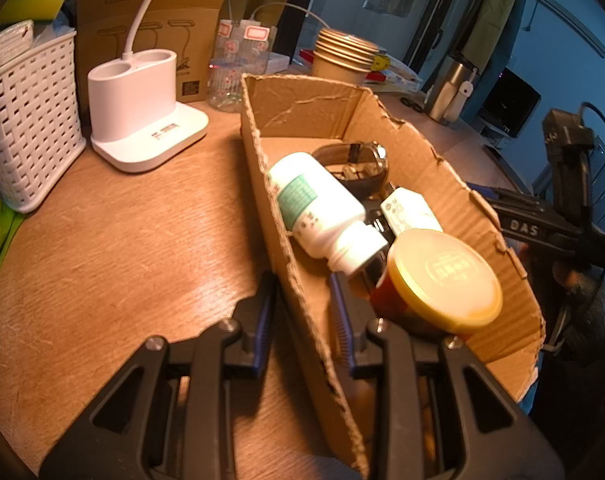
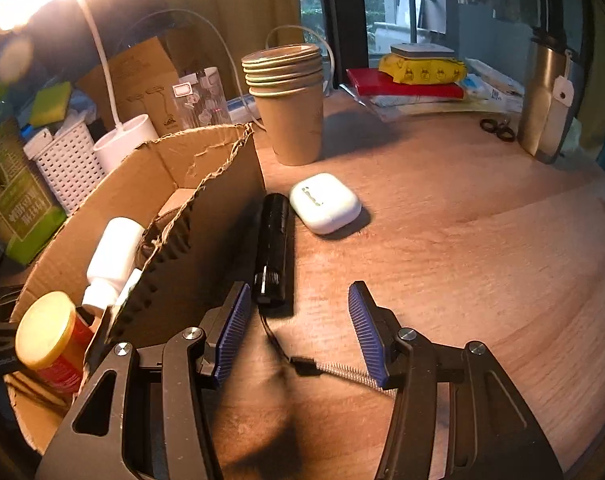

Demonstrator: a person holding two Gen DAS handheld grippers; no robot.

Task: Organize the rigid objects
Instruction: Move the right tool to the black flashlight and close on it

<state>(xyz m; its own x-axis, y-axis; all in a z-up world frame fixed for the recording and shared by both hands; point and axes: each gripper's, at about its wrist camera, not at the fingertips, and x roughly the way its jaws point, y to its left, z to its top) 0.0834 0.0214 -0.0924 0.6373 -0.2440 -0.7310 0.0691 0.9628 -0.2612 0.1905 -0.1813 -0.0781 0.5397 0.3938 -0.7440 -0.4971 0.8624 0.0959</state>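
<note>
Sorting looks partly done: our left gripper [image 1: 302,312] clamps the torn cardboard box [image 1: 426,152] wall, while our right gripper [image 2: 298,328], half open and empty, nears the black cylindrical flashlight [image 2: 273,248] lying beside that box, with the white rounded plastic earbud case [image 2: 325,202] just beyond.

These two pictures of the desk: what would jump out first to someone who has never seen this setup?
Probably the torn cardboard box in the middle, holding a white bottle and a yellow-lidded jar; the left gripper pinches its near wall. Beside the box, a black flashlight and white earbud case lie before the open right gripper.
</note>
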